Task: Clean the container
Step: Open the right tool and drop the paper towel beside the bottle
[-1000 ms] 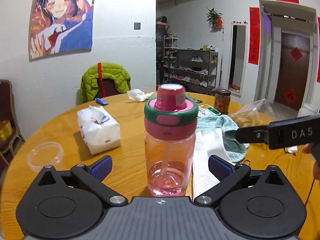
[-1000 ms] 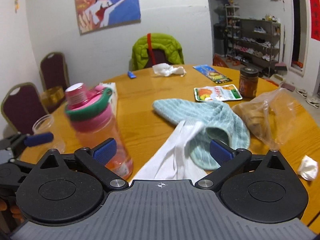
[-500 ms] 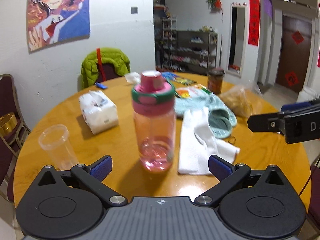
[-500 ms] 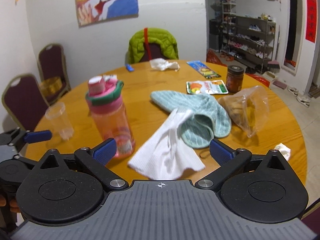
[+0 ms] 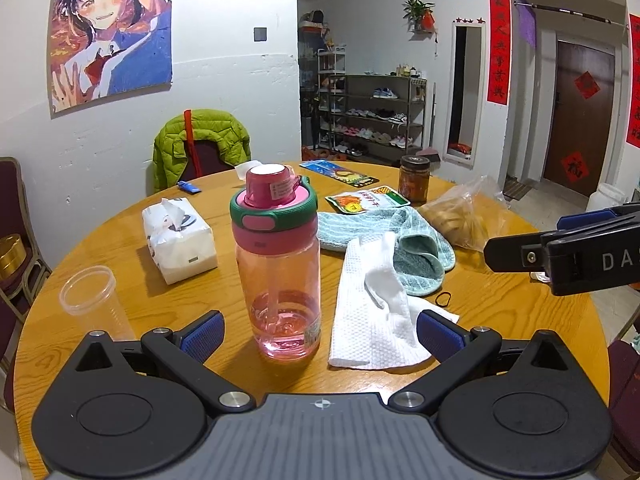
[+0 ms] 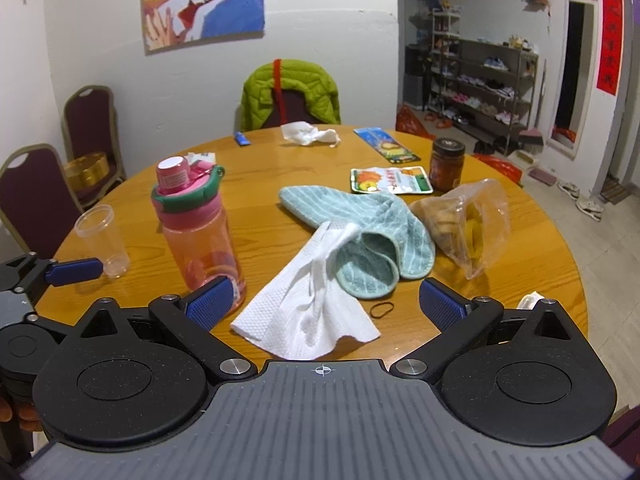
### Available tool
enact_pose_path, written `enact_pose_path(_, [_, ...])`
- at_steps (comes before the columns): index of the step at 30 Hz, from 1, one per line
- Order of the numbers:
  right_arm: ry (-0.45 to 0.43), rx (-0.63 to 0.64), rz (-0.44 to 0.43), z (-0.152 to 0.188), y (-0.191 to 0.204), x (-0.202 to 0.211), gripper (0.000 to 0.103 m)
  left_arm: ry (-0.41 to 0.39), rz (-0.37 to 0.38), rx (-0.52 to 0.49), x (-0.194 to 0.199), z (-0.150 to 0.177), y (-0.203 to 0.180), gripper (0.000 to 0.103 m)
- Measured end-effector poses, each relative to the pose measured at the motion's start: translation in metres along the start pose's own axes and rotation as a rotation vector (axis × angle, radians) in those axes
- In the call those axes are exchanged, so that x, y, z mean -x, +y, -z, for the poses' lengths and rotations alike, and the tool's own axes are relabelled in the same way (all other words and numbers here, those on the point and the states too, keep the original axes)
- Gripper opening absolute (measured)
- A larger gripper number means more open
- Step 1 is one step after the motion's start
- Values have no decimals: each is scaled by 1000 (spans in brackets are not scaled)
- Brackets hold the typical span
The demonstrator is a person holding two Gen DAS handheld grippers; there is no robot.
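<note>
While upright on table [image 5: 520, 320] between wide left gripper [image 5: 318, 338] jaws: bottle [image 5: 280, 272], rigid, slick, likely light, best gripped mid-body. From right: right gripper [image 6: 324, 304] wide, empty, over cloth [image 6: 312, 312], bottle left

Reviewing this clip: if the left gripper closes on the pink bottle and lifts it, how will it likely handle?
The pink bottle looks like rigid clear plastic, so it should hold shape in a grip. Only a little liquid sits at the bottom, so it is probably light. Tall, with a bulky lid, it may tip if nudged high up.
</note>
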State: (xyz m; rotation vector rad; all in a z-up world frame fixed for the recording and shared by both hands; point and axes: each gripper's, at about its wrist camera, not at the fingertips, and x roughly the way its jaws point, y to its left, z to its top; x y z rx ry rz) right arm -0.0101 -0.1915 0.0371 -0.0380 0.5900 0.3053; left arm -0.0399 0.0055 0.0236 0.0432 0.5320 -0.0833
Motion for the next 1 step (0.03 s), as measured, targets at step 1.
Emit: enact_pose_path(1, [0, -1, -1, 0, 0, 0, 102, -2, -2, 2, -1, 0, 0, 102])
